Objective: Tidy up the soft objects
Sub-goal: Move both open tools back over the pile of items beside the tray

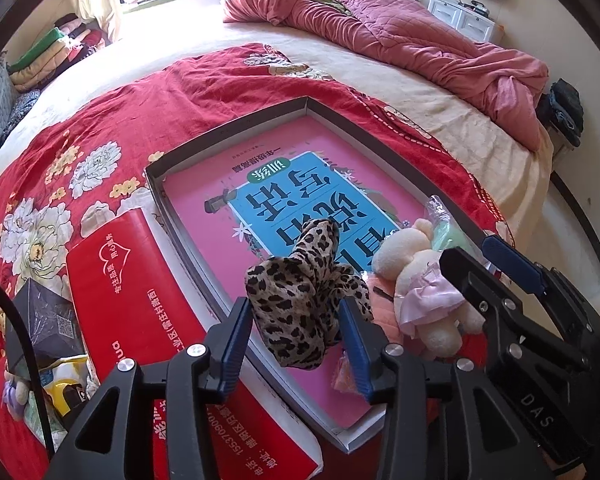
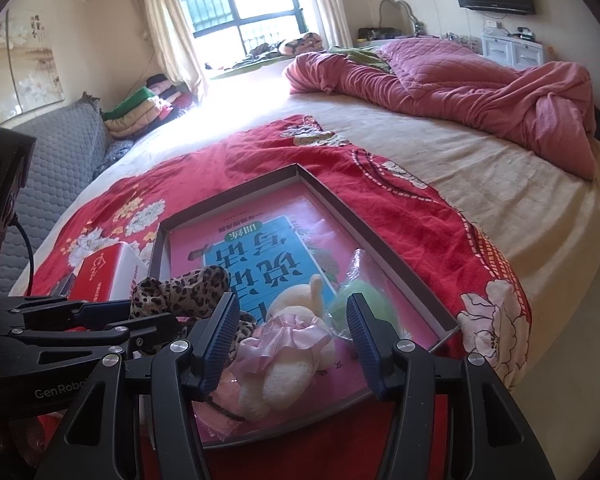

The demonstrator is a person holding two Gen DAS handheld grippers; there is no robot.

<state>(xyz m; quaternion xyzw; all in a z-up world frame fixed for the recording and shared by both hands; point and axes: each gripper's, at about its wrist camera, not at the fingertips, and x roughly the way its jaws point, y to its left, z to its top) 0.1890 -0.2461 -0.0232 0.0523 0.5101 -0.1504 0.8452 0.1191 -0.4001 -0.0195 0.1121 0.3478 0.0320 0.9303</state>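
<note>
From the left wrist camera, the left gripper point(image 1: 296, 344) holds its ribbed blue fingers point(image 1: 236, 344) spread wide, either side of a leopard-print fabric scrunchie point(image 1: 304, 296). The cloth is thin and crumpled, tan with black spots, and stands bunched between the pads over the near rim of a shallow grey cardboard tray point(image 1: 236, 124); whether the pads touch it I cannot tell. The tray's floor is covered by a glossy pink book point(image 1: 204, 208) with a blue panel. Just right of the scrunchie lies a cream plush doll point(image 1: 416, 280) in a frilly pink satin skirt, fuzzy and rounded, inside the tray. The right gripper point(image 1: 500, 276) reaches in beside it. A red carton point(image 1: 140, 308) sits left of the tray on a red floral bedspread point(image 1: 80, 128).

From the right wrist camera, the right gripper point(image 2: 290, 340) also has its fingers point(image 2: 364, 340) parted, bracketing the plush doll point(image 2: 284, 352) without closing on it. A pale green soft thing in clear crinkly wrap point(image 2: 350, 300) lies just beside the doll. The scrunchie point(image 2: 180, 292) droops to the left, above the left gripper point(image 2: 96, 316).
</note>
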